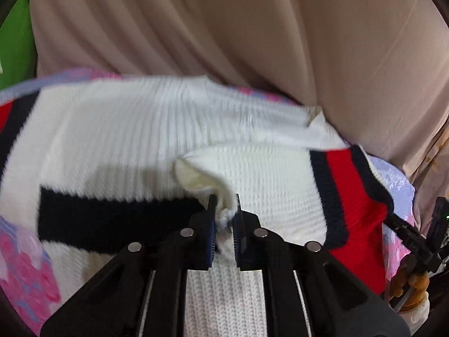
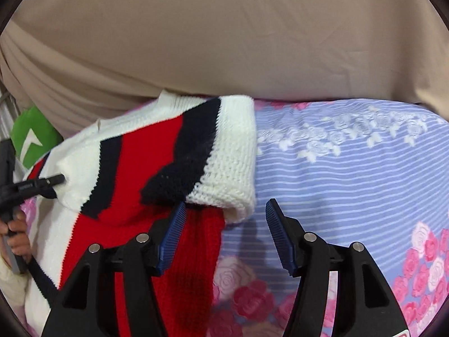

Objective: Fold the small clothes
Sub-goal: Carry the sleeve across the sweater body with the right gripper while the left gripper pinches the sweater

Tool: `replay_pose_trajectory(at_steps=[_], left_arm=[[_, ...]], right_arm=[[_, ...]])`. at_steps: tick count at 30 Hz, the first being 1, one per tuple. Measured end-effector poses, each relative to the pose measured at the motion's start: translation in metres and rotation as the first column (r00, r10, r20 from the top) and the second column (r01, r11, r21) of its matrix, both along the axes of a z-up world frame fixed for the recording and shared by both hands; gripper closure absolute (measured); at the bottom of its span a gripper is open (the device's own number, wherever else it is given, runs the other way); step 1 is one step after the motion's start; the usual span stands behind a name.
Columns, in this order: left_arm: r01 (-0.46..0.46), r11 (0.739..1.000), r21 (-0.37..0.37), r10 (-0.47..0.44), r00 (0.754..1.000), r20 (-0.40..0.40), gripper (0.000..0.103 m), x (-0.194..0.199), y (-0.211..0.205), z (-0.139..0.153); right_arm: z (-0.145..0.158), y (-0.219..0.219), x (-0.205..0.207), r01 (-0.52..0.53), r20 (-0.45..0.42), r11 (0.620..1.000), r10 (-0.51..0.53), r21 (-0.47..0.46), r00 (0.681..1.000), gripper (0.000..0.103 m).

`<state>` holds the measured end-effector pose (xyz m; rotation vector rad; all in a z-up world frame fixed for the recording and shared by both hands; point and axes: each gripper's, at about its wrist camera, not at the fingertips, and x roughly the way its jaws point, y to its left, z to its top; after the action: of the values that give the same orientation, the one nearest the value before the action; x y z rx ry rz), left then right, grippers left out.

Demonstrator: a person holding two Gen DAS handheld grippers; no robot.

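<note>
A small white knit sweater (image 1: 118,140) with navy and red stripes lies on a floral bedsheet (image 1: 25,275). My left gripper (image 1: 224,210) is shut on a bunched fold of the white knit and holds it slightly raised. In the right wrist view the sweater (image 2: 134,196) lies at the left with a folded sleeve and white cuff (image 2: 233,154) on top. My right gripper (image 2: 226,219) is open and empty, with its left finger against the cuff's edge. The left gripper (image 2: 60,180) shows there at the far left, pinching white knit.
A blue-striped sheet with pink roses (image 2: 350,168) covers the surface to the right. A beige curtain (image 2: 224,33) hangs behind. A green object (image 2: 33,137) sits at the back left. The person's hand (image 2: 16,238) holds the left gripper's handle.
</note>
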<state>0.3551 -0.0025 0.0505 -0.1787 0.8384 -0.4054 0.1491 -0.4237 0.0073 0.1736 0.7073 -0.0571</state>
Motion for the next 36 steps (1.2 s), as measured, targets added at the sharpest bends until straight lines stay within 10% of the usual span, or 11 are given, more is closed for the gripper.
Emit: replay_pose_trajectory(at_steps=[2,3,7,10,15,22,27,28,29,34,36], left_arm=[[-0.015,1.000,-0.013,0.016,0.994,0.104,0.095,-0.004,0.010,0.032],[-0.023,0.999,-0.024,0.026,0.989,0.148,0.095,-0.006,0.015,0.047],[-0.074,0.996,-0.049,0.083,0.970,0.230,0.095,-0.008,0.034,0.076],[-0.102,0.994,0.041,0.095,0.986,0.140,0.095,0.006,0.036,0.031],[-0.117,0.992,0.048,0.114,0.992,0.057,0.095,0.014,0.038,-0.022],[-0.119,0.993,0.016,0.118,0.991,0.065,0.094,0.010,0.036,-0.027],[-0.115,0.993,0.027,0.112,0.991,0.075,0.094,0.010,0.039,-0.025],[-0.115,0.993,0.033,0.112,0.991,0.079,0.094,0.008,0.041,-0.024],[-0.116,0.993,0.037,0.112,0.990,0.083,0.094,0.009,0.039,-0.025],[-0.122,0.992,0.044,0.116,0.985,0.129,0.094,0.002,0.034,-0.022],[-0.120,0.991,0.061,0.112,0.986,0.121,0.094,0.004,0.031,-0.024]], right_arm=[[0.007,0.004,0.006,0.014,0.032,1.000,-0.014,-0.009,0.999,0.090],[0.019,0.002,0.004,0.013,0.079,0.999,-0.016,0.040,0.997,0.093],[0.033,0.006,-0.012,-0.013,0.199,0.997,-0.001,0.071,0.980,0.093],[-0.015,0.006,0.018,0.020,-0.032,1.000,-0.020,-0.012,0.999,0.092],[0.004,-0.012,-0.010,-0.016,0.032,0.991,0.012,0.130,0.999,0.082],[0.058,-0.033,0.011,-0.026,0.212,0.974,-0.023,0.225,0.977,0.035],[0.012,-0.032,0.108,0.074,-0.025,0.964,-0.070,0.254,0.997,0.035],[0.004,-0.028,0.120,0.076,-0.060,0.970,-0.064,0.232,0.996,0.046],[0.001,-0.021,0.128,0.064,-0.068,0.978,-0.052,0.198,0.996,0.080],[0.041,-0.022,0.078,-0.026,0.260,0.955,-0.055,0.296,0.964,0.086],[0.017,-0.030,0.096,0.071,0.134,0.967,-0.106,0.245,0.985,0.086]])
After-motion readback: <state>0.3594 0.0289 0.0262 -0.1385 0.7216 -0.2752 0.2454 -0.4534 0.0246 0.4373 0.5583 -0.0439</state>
